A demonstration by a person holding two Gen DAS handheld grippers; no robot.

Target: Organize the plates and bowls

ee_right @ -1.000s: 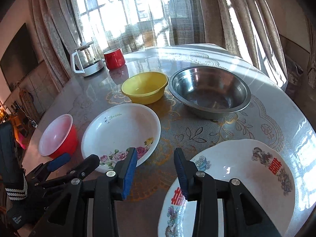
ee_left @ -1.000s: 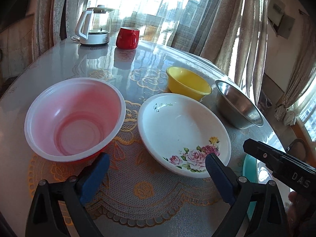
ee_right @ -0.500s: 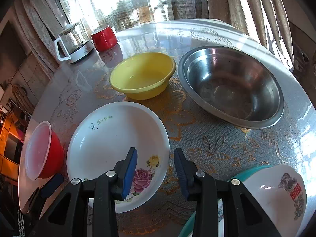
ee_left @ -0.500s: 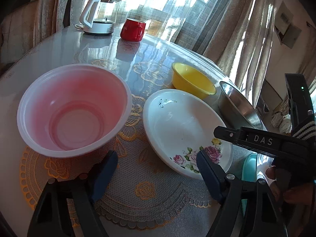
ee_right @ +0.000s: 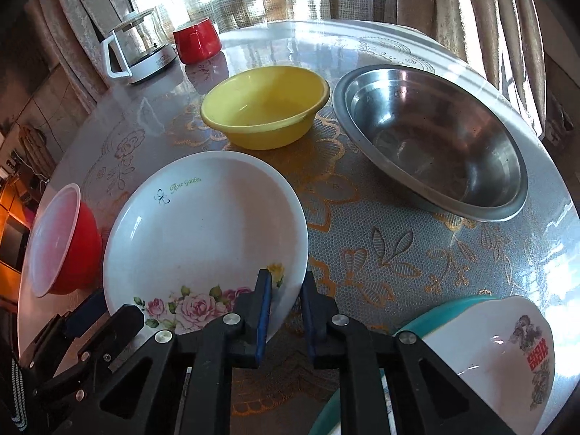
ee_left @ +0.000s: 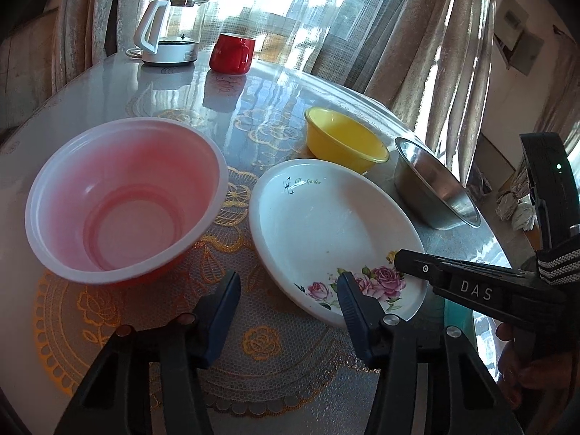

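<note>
- A white, shallow ceramic plate printed with pink roses [ee_right: 203, 224] lies flat at the middle of the round bench [ee_right: 380, 253], its glossy rim caught between the blue pads of the right hand-held gripper [ee_right: 284, 311], whose jaws have just been closing and now pinch the near edge.
- The left hand-held gripper [ee_left: 290, 311] has also been narrowing its jaws; they stand half apart with only tablecloth between them.
- A red plastic bowl with a white inside [ee_left: 123, 199] sits just left of the rose plate, near but apparently not touching it.
- Behind the plate stand a small, smooth yellow plastic bowl [ee_right: 266, 105] and, to its right, a wide stainless-steel bowl [ee_right: 431, 137] close to the bench's far-right edge.
- At the near right, a white plate with red characters [ee_right: 507, 344] rests in a teal dish [ee_right: 435, 311].
- The bench wears a clear glossy cover over gold-embroidered lace [ee_left: 261, 340]; open surface stretches toward a white-and-glass electric kettle [ee_left: 170, 29] and a red mug [ee_left: 232, 52] at the far rim, before sheer curtains [ee_left: 417, 36].
</note>
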